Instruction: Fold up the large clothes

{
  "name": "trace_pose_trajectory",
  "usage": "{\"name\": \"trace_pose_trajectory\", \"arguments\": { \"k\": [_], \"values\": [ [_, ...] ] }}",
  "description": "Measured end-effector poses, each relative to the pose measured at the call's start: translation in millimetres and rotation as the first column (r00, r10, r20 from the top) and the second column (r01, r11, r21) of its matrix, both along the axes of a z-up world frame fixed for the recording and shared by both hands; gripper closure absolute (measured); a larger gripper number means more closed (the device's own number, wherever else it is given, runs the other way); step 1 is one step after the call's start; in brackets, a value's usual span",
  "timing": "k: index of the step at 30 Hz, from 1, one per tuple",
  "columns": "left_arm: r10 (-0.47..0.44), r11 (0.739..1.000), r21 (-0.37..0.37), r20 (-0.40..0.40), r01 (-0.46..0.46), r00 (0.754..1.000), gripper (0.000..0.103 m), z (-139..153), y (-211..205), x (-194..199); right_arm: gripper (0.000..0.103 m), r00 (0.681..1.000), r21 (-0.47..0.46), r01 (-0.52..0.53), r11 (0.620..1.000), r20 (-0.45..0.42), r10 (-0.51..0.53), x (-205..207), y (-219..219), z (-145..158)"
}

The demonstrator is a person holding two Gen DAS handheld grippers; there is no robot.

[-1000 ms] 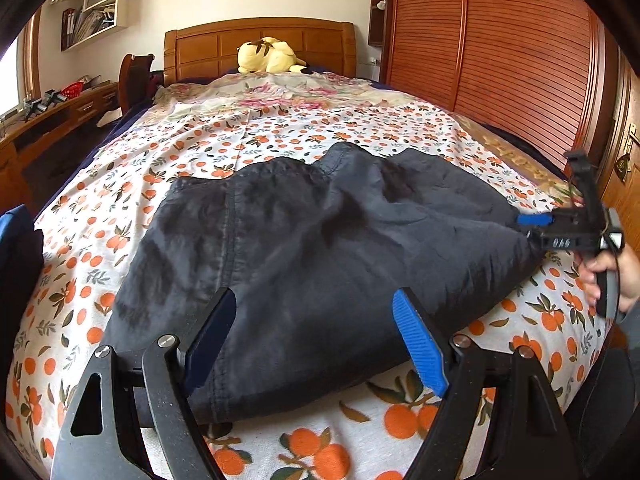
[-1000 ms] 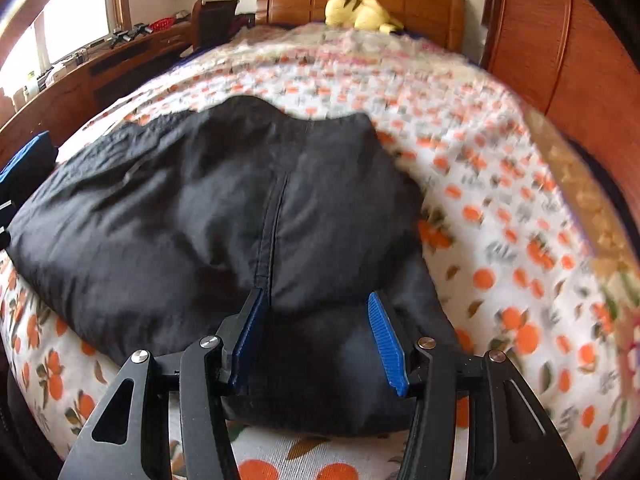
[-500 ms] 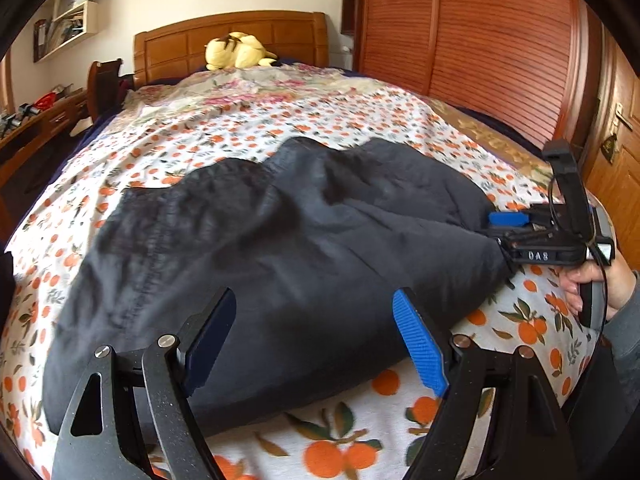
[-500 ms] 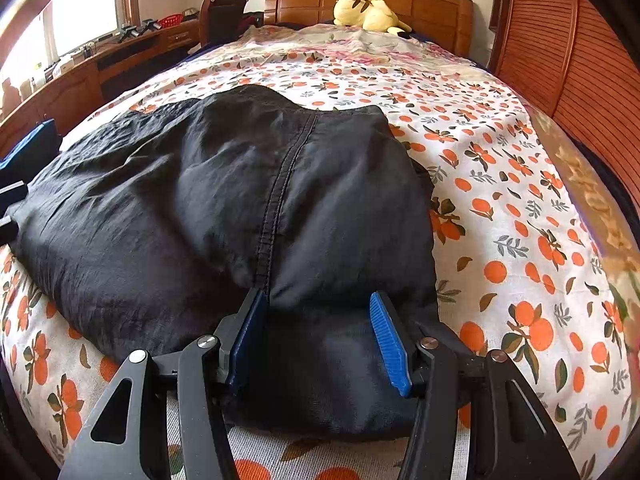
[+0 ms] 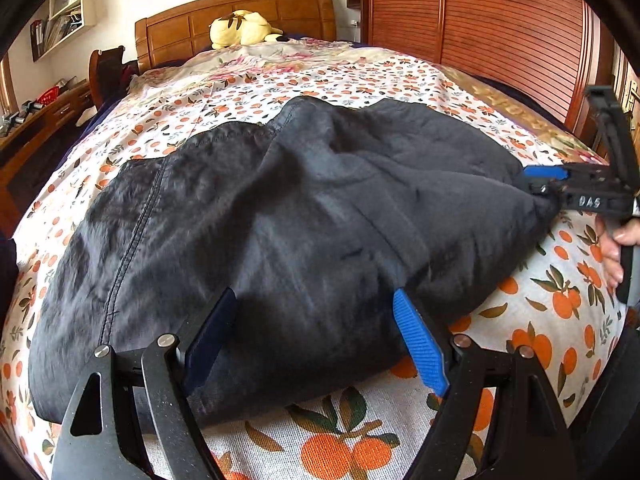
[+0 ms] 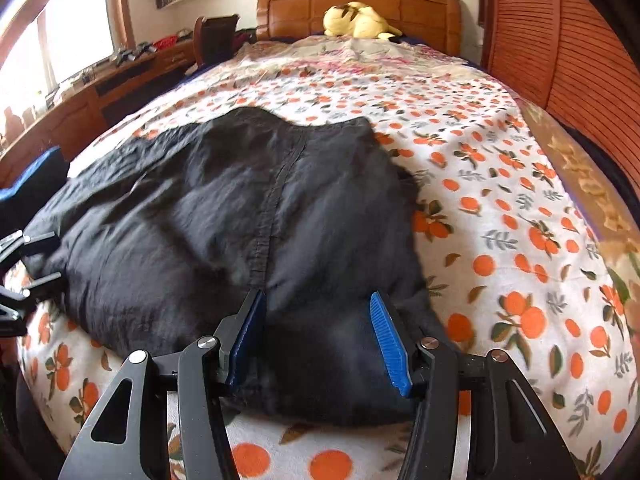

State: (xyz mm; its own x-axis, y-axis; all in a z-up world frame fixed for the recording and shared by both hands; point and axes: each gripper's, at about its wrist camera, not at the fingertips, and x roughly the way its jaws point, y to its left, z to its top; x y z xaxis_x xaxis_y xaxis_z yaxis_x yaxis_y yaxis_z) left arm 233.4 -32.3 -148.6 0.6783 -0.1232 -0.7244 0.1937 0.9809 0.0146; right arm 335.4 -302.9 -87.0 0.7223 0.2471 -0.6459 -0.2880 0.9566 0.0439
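Note:
A large black garment lies spread and rumpled on the orange-print bedsheet. My left gripper is open wide, low over the garment's near edge; fabric lies between the blue pads without being pinched. In the right wrist view the same garment bulges between the pads of my right gripper, which is shut on a thick bunch at its near right corner. From the left wrist view that corner tapers to a point at the right gripper, which a hand holds.
A yellow plush toy rests by the wooden headboard. A slatted wooden wardrobe runs along the bed's right side. A desk with clutter stands under the window on the left. Bare sheet lies right of the garment.
My left gripper has come down and in over the garment's near edge. The garment's right corner, rounded before, now draws to a point at the right gripper. Both jaws keep their width.

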Motion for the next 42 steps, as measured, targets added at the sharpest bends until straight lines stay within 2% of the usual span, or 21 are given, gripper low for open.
{"name": "trace_pose_trajectory", "arguments": {
  "k": [4, 7, 9, 12, 15, 17, 21, 22, 23, 24, 26, 28, 32, 37, 42],
  "values": [
    [0.003, 1.000, -0.006, 0.000, -0.003, 1.000, 0.021, -1, 0, 1, 0.047, 0.998, 0.010, 0.049, 0.999, 0.035, -0.049, -10, -18, 7],
    [0.005, 1.000, -0.007, 0.001, -0.005, 1.000, 0.021, -2, 0, 2, 0.047, 0.994, -0.017, 0.098, 0.995, 0.046, -0.097, -14, -28, 5],
    [0.006, 1.000, -0.005, -0.001, -0.006, 1.000, 0.021, -2, 0, 2, 0.047, 0.995, 0.009, 0.095, 0.995, 0.010, -0.095, -13, -34, -1],
    [0.009, 1.000, -0.011, 0.001, -0.009, 1.000, 0.021, -3, 0, 3, 0.047, 0.995, 0.001, 0.094, 0.996, -0.021, -0.094, -12, -36, -10],
    [0.012, 1.000, -0.016, 0.002, -0.012, 1.000, 0.021, -4, 1, 3, 0.041, 0.995, 0.020, 0.078, 0.997, -0.062, -0.077, -5, -37, -17],
    [0.014, 1.000, -0.017, 0.003, -0.014, 1.000, 0.021, -5, 1, 4, 0.041, 0.993, 0.046, 0.055, 0.997, -0.105, -0.050, 3, -37, -24],
    [0.018, 1.000, -0.015, 0.005, -0.018, 1.000, 0.021, -7, 0, 3, 0.041, 0.992, 0.105, 0.010, 0.994, -0.130, 0.004, 7, -40, -23],
    [0.020, 1.000, -0.013, 0.005, -0.020, 1.000, 0.021, -7, 0, 3, 0.043, 0.991, 0.109, -0.001, 0.994, -0.130, 0.015, 7, -40, -24],
    [0.020, 1.000, -0.011, 0.006, -0.020, 1.000, 0.021, -7, -1, 3, 0.052, 0.992, 0.110, -0.012, 0.994, -0.127, 0.026, 7, -39, -23],
    [0.020, 1.000, -0.010, 0.006, -0.020, 1.000, 0.021, -8, -1, 3, 0.057, 0.991, 0.114, -0.029, 0.993, -0.126, 0.044, 7, -39, -23],
    [0.020, 1.000, -0.015, 0.004, -0.020, 1.000, 0.021, -8, -1, 3, 0.076, 0.990, 0.114, -0.056, 0.992, -0.121, 0.070, 7, -39, -25],
    [0.020, 1.000, -0.017, 0.002, -0.020, 1.000, 0.021, -8, -1, 2, 0.085, 0.993, 0.106, -0.067, 0.992, -0.085, 0.076, 5, -40, -22],
    [0.018, 1.000, -0.016, -0.008, -0.018, 1.000, 0.021, -8, -1, 3, 0.088, 0.996, 0.185, -0.089, 0.979, 0.009, 0.089, -6, -47, -3],
    [0.023, 0.998, -0.053, 0.006, -0.022, 1.000, 0.021, 2, 6, -2, 0.088, 0.994, 0.322, -0.109, 0.941, 0.022, 0.108, -7, -55, 9],
    [0.028, 0.995, -0.100, 0.043, -0.024, 0.999, 0.021, 21, 22, -19, 0.090, 0.992, 0.321, -0.129, 0.938, 0.050, 0.119, -12, -42, 23]
  ]
}}
